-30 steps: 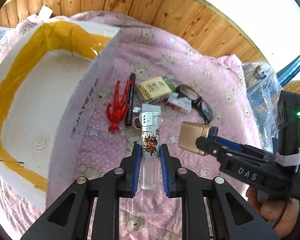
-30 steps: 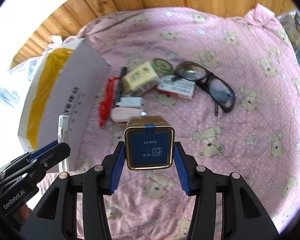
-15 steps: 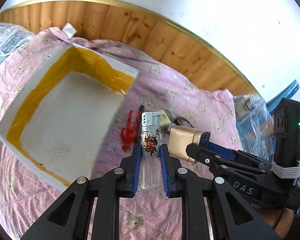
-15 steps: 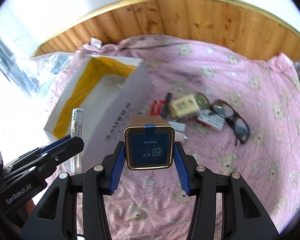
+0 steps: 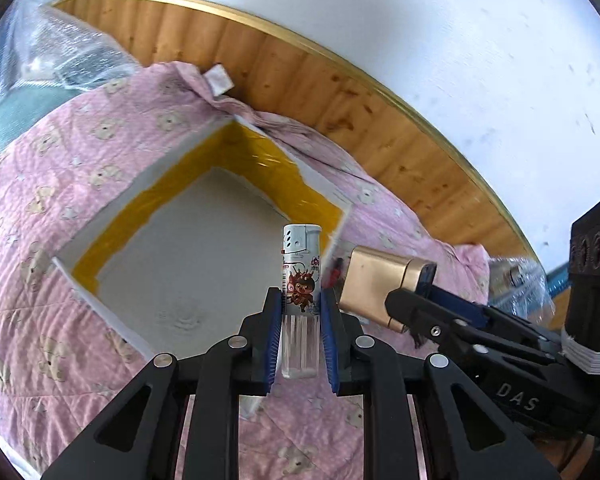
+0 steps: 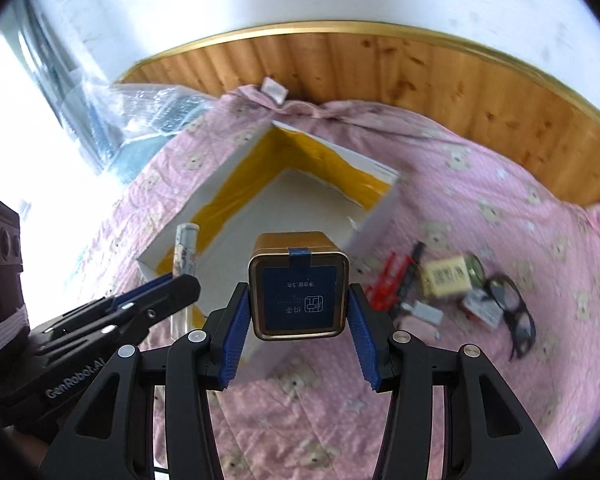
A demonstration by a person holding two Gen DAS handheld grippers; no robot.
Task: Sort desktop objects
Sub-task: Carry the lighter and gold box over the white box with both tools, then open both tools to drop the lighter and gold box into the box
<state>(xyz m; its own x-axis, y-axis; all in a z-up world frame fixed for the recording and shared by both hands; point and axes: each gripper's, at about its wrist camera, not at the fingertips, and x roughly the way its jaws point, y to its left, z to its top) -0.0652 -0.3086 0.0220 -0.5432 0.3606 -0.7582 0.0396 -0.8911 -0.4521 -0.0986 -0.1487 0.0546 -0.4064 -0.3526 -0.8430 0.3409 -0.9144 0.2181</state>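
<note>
Box (image 5: 188, 276): white, yellow-taped inside, open on the pink quilt (image 5: 40, 184).
Left gripper (image 5: 300, 336): clamped on an upright lighter (image 5: 301, 276), above the box.
Right gripper (image 6: 298, 328): gripping a gold tin (image 6: 298, 284), over the box's near edge.
Far right: glasses (image 6: 508, 312) among small clutter on the quilt.

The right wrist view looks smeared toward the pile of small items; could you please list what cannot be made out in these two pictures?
- Right wrist view: small items beside the glasses are motion-blurred; their labels are unreadable.
- Left wrist view: that pile is hidden behind the gold tin and lighter; only a red sliver shows.
- Both views: the near part of the white box floor is covered by the gripper jaws.
</note>
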